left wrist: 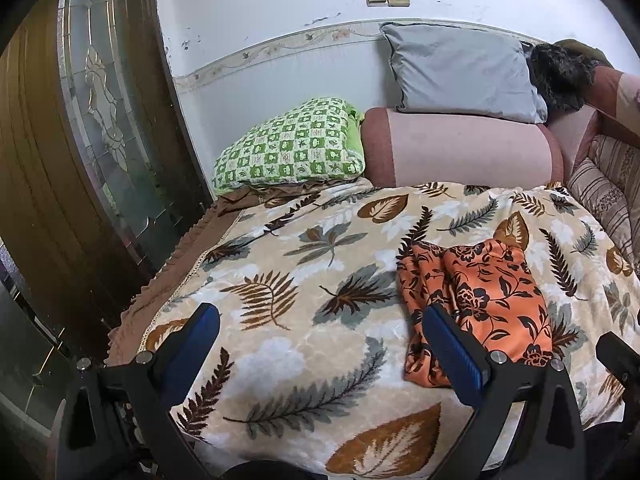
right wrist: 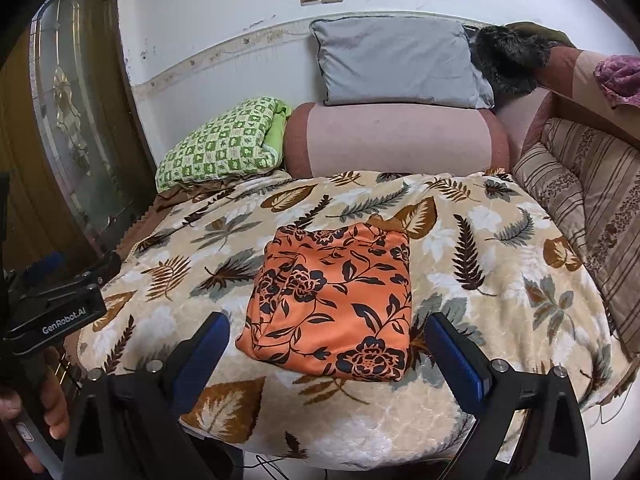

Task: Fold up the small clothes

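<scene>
An orange garment with a black flower print (right wrist: 336, 300) lies folded into a rough square on the leaf-patterned blanket (right wrist: 500, 272). It also shows in the left wrist view (left wrist: 484, 300), at the right. My right gripper (right wrist: 326, 336) is open and empty, held just in front of the garment's near edge, fingers to either side. My left gripper (left wrist: 320, 324) is open and empty over bare blanket (left wrist: 304, 264), left of the garment; its right finger (left wrist: 452, 344) overlaps the garment's left edge in view. The left gripper's body (right wrist: 56, 312) shows at the right wrist view's left edge.
A green checked pillow (right wrist: 224, 144), a pink bolster (right wrist: 396, 140) and a grey cushion (right wrist: 396, 64) line the back. Striped cushions (right wrist: 592, 208) stand at the right. A wooden door with glass (left wrist: 100, 120) is at the left, beyond the blanket's edge.
</scene>
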